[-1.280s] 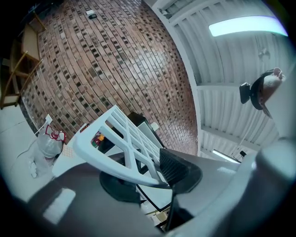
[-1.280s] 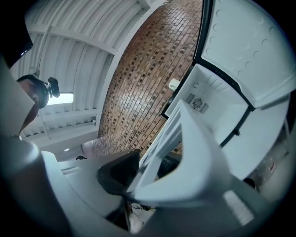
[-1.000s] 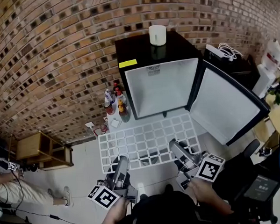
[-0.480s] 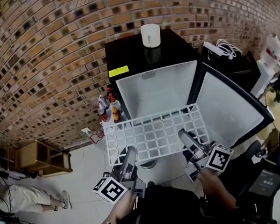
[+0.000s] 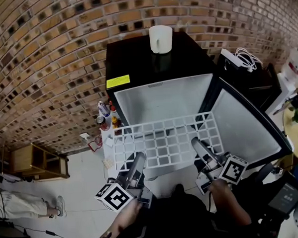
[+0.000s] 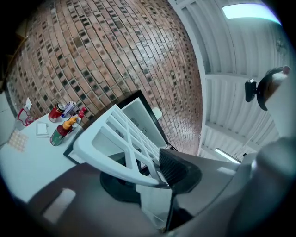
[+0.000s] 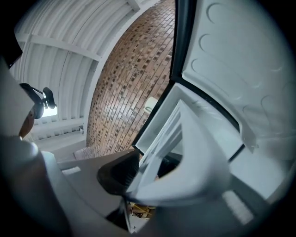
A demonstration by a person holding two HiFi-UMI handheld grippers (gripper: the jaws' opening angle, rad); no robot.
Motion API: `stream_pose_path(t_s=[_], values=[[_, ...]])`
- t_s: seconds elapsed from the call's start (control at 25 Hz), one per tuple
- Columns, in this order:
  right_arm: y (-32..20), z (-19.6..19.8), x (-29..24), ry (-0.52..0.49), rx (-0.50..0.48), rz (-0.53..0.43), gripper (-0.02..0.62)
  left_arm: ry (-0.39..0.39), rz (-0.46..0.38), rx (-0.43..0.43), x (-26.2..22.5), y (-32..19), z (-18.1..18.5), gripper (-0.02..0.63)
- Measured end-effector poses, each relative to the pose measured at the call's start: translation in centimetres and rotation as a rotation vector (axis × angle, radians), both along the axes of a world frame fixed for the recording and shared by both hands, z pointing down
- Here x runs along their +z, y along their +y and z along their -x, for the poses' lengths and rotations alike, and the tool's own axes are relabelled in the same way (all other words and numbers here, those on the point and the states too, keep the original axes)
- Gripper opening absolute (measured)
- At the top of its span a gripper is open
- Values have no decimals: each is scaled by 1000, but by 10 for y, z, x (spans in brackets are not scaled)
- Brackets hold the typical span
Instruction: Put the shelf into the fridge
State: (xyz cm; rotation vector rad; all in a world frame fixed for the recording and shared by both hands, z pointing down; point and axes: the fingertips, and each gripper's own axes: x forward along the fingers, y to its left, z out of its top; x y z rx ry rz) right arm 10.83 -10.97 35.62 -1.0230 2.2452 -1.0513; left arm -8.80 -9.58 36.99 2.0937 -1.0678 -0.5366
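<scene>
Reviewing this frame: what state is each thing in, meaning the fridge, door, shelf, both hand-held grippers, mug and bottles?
fridge: open, inside looks bare.
door: swung wide to the right.
shelf: held level at the opening, gripped at its near edge.
left hand-held gripper: shut on shelf.
right hand-held gripper: shut on shelf.
mug: upright on the fridge top.
bottles: upright, left of the fridge.

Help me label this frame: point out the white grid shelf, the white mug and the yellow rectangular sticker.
white grid shelf (image 5: 165, 142): head view, middle bars.
white mug (image 5: 160, 39): head view, side wall.
yellow sticker (image 5: 118, 82): head view, centre.
</scene>
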Motion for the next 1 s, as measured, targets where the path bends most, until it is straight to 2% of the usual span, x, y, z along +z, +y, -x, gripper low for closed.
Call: stream_pose_path(t_s=[0.24, 0.44, 0.68, 0.88, 1.0], values=[[-29, -30, 8, -9, -25, 3, 118, -19, 12, -27, 4, -24, -28, 118], [-49, -34, 15, -32, -71, 4, 118, -40, 39, -62, 9, -36, -35, 118], [-67, -22, 10, -41, -33, 23, 118, -32, 36, -16, 5, -63, -24, 117], [-78, -25, 10, 0, -9, 37, 117, 4, 52, 7, 11, -76, -26, 117], [-78, -25, 16, -23, 4, 64, 117, -2, 59, 17, 13, -78, -26, 115]])
